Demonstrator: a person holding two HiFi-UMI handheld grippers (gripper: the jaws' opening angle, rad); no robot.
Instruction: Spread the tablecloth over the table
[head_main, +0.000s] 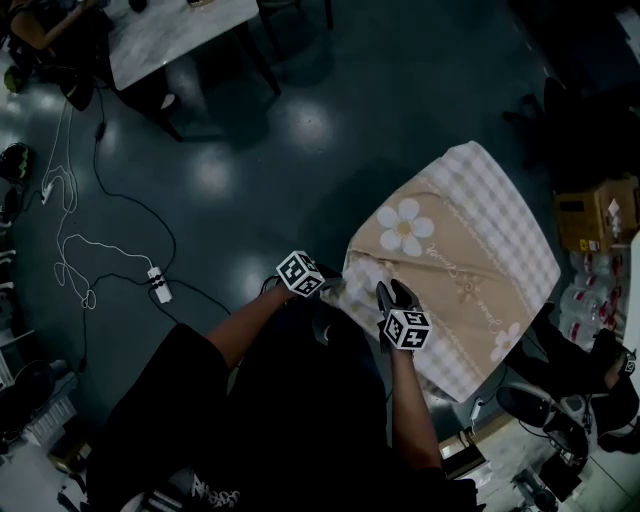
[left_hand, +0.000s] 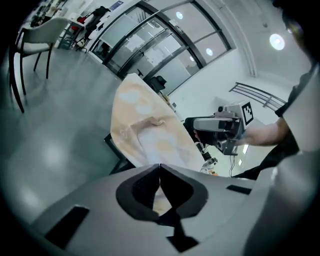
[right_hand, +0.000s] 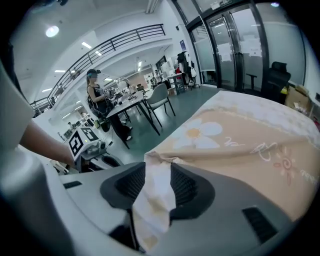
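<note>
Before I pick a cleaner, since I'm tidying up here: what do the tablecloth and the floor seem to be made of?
Tablecloth: soft woven fabric, matte, probably cotton or a blend; it creases and bunches between the right gripper's jaws. Floor: hard and glossy, perhaps sealed concrete or epoxy; bright glare spots show on it.

Tablecloth (head_main: 470, 250): tan, white daisy flowers, checked white edge. Draped over bench (left_hand: 117, 152), at 3 o'clock in head view. Far part smooth, flat. Near edge, at cloth's 7 o'clock, bunched and lifted. Bench nearly all covered; dark leg shows.
</note>
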